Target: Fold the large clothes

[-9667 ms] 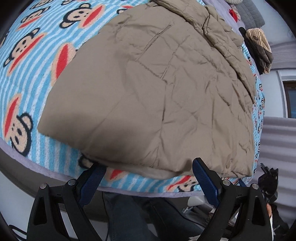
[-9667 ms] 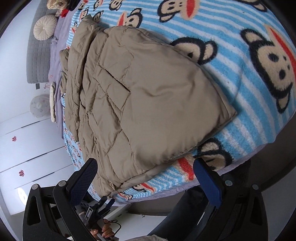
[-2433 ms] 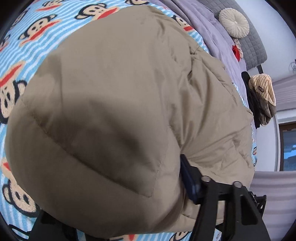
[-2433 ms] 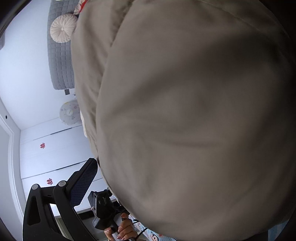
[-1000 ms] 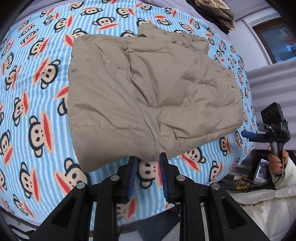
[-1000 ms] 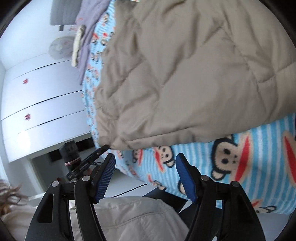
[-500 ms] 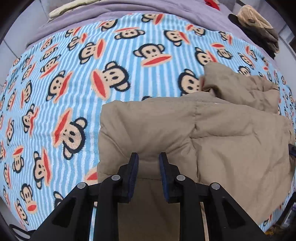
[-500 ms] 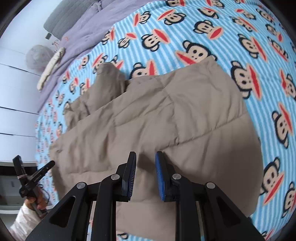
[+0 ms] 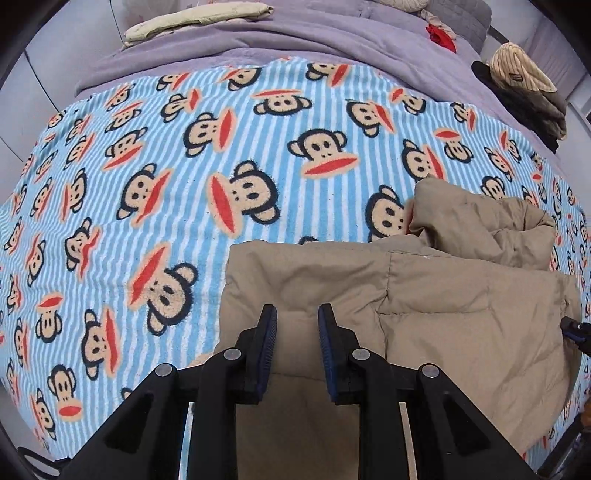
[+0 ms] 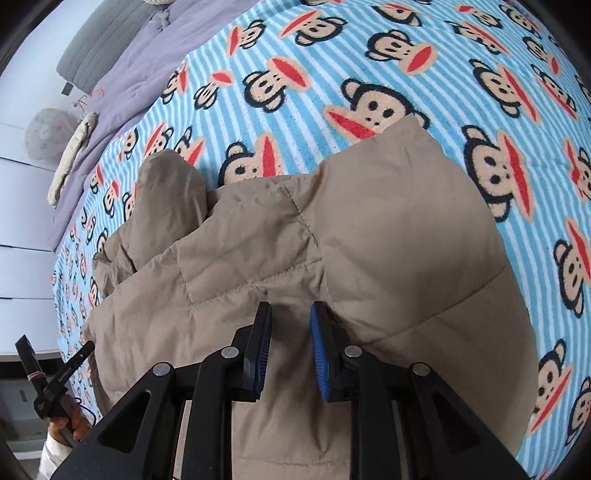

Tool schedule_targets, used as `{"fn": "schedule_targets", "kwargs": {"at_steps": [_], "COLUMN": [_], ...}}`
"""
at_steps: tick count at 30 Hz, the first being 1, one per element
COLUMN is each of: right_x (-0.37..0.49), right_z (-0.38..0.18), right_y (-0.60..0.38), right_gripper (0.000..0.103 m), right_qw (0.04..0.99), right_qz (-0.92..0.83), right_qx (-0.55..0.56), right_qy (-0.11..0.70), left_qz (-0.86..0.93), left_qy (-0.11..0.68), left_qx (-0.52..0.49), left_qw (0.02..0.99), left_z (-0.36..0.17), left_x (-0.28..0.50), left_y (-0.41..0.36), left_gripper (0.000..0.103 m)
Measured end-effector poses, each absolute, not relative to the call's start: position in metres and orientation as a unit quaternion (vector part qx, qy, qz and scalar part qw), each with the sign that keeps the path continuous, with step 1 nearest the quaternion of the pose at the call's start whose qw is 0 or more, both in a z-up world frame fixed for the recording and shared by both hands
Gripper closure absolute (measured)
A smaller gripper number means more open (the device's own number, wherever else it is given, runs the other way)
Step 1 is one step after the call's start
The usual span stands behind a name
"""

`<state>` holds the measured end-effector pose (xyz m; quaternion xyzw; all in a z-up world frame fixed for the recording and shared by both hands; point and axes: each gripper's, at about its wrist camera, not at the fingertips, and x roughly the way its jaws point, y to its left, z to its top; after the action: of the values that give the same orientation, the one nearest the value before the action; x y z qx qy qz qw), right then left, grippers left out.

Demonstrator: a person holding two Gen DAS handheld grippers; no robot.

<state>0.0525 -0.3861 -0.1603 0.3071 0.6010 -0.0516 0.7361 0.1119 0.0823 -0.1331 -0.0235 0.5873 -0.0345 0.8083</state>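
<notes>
**A:** Jacket (image 9: 443,314) first: where does it lie?

**B:** It is folded into a tan quilted bundle at the bed's near edge, on the monkey blanket (image 9: 147,184), directly under both claws.

**A:** And the claws?

**B:** The left claw (image 9: 297,308) is released. Its blue pads stand close together with a slim gap and pinch nothing. It points steeply down over the bundle near one side edge. The right claw (image 10: 290,306) looks the same, narrow and holding nothing, above a stitched seam.

**A:** What lies further on?

**B:** A bunched part of the jacket, sleeve or hood, I cannot tell which, sticks out on the far side. Past it is bare striped blanket. A purple duvet (image 9: 295,33) lies across the bed's far end. On it are a cream folded cloth (image 9: 192,18) toward one far corner and a striped hat (image 9: 524,74) on dark clothes at the other.
</notes>
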Motion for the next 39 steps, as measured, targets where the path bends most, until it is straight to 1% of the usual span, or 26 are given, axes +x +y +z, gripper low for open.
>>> {"fn": "schedule_targets", "kwargs": {"at_steps": [6,7,8,9,10,11,12,14,15,16,18,20,22,23,24,27,30,34,37,38,39], "right_x": [0.037,0.037,0.037,0.037,0.038,0.039,0.040,0.041,0.041,0.042,0.043,0.043,0.043,0.042,0.041,0.041,0.039,0.038,0.040,0.041,0.042], "right_z": [-0.146,-0.144,-0.142,-0.141,-0.139,-0.138,-0.137,-0.134,-0.133,-0.132,-0.130,-0.129,-0.127,-0.126,-0.124,-0.123,-0.126,-0.132,-0.135,-0.137,-0.138], "right_y": [-0.368,-0.363,-0.358,-0.352,-0.347,-0.342,-0.336,-0.327,-0.323,-0.318,-0.307,-0.295,-0.283,-0.277,-0.271,-0.252,-0.241,-0.235,-0.234,-0.234,-0.235], "right_gripper": [0.079,0.079,0.079,0.079,0.079,0.079,0.076,0.063,0.053,0.051,0.051,0.046,0.030,0.025,0.017,0.017,0.017,0.017,0.017,0.019,0.033], "right_qw": [0.735,0.736,0.737,0.737,0.738,0.738,0.738,0.740,0.741,0.742,0.743,0.745,0.751,0.755,0.761,0.766,0.760,0.752,0.756,0.758,0.759], "right_qz": [-0.043,-0.039,-0.035,-0.030,-0.026,-0.021,-0.017,-0.012,-0.008,-0.004,0.003,0.011,0.017,0.020,0.024,0.038,0.047,0.044,0.034,0.029,0.024], "right_qx": [0.317,0.315,0.312,0.309,0.305,0.302,0.300,0.297,0.296,0.293,0.286,0.278,0.266,0.259,0.252,0.230,0.234,0.247,0.257,0.263,0.269], "right_qy": [0.598,0.598,0.599,0.600,0.601,0.603,0.604,0.604,0.603,0.603,0.605,0.606,0.604,0.601,0.598,0.599,0.604,0.609,0.601,0.597,0.593], "left_qz": [-0.044,-0.050,-0.054,-0.049,-0.041,-0.043,-0.047,-0.046,-0.046,-0.043,-0.038,-0.032,-0.025,-0.023,-0.025,-0.051,-0.109,-0.192,-0.250,-0.262,-0.271], "left_qy": [0.562,0.559,0.558,0.556,0.546,0.543,0.545,0.548,0.550,0.552,0.558,0.566,0.574,0.579,0.585,0.604,0.632,0.664,0.684,0.687,0.690], "left_qx": [-0.033,-0.040,-0.044,-0.042,-0.036,-0.029,-0.025,-0.022,-0.019,-0.015,-0.011,-0.004,0.000,0.001,-0.001,-0.039,-0.094,-0.153,-0.187,-0.186,-0.181], "left_qw": [0.825,0.827,0.827,0.829,0.836,0.838,0.837,0.835,0.834,0.833,0.829,0.824,0.819,0.815,0.810,0.794,0.762,0.706,0.659,0.652,0.646], "left_z": [-0.108,-0.105,-0.104,-0.104,-0.101,-0.100,-0.100,-0.101,-0.102,-0.103,-0.106,-0.112,-0.121,-0.125,-0.130,-0.142,-0.159,-0.191,-0.215,-0.222,-0.228], "left_x": [0.095,0.093,0.091,0.089,0.086,0.083,0.083,0.082,0.082,0.082,0.083,0.085,0.086,0.087,0.087,0.090,0.092,0.094,0.098,0.099,0.101], "left_y": [0.084,0.084,0.083,0.083,0.083,0.081,0.080,0.080,0.081,0.082,0.085,0.089,0.097,0.101,0.106,0.127,0.145,0.151,0.142,0.137,0.131], "left_gripper": [0.078,0.070,0.053,0.005,0.000,0.000,0.000,0.000,0.000,0.000,0.000,0.000,0.000,0.000,0.000,0.000,0.000,0.000,0.000,0.000,0.000]}}
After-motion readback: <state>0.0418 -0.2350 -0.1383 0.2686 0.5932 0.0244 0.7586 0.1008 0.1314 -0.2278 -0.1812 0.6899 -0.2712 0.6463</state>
